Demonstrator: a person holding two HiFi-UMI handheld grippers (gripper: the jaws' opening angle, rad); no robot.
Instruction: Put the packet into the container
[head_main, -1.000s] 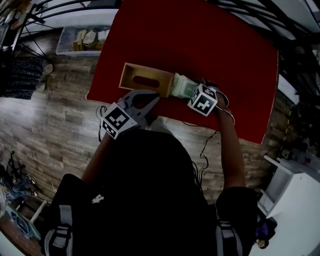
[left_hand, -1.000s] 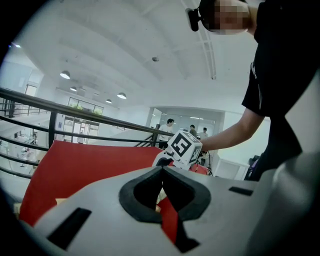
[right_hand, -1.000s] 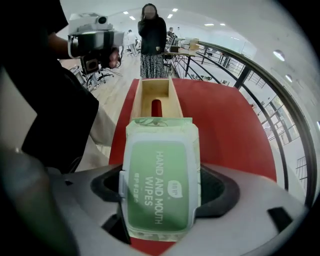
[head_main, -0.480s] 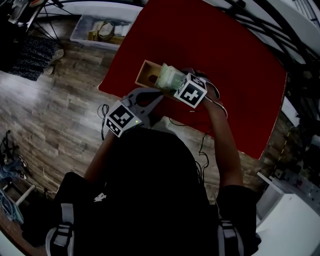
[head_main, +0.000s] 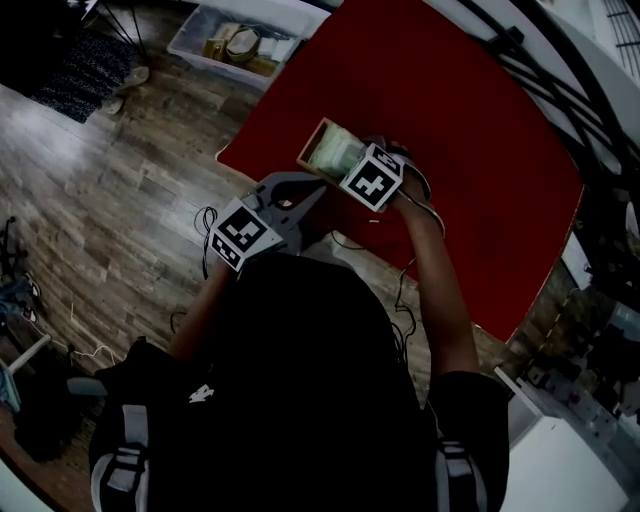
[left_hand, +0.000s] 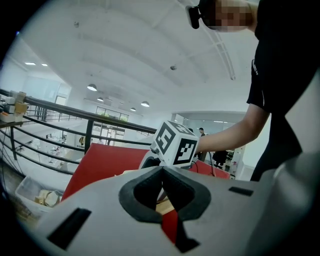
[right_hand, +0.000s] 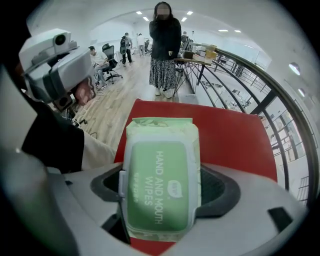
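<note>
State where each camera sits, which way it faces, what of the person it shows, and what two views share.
Head view: on the head, facing steeply down at the red table; shows arms, left gripper, right gripper.
Left gripper view: rides that gripper, facing up along shut jaws; shows the right forearm.
Right gripper view: rides that gripper, facing along jaws clamping the packet; shows the head camera.
Shared: head and right gripper views show the packet.
</note>
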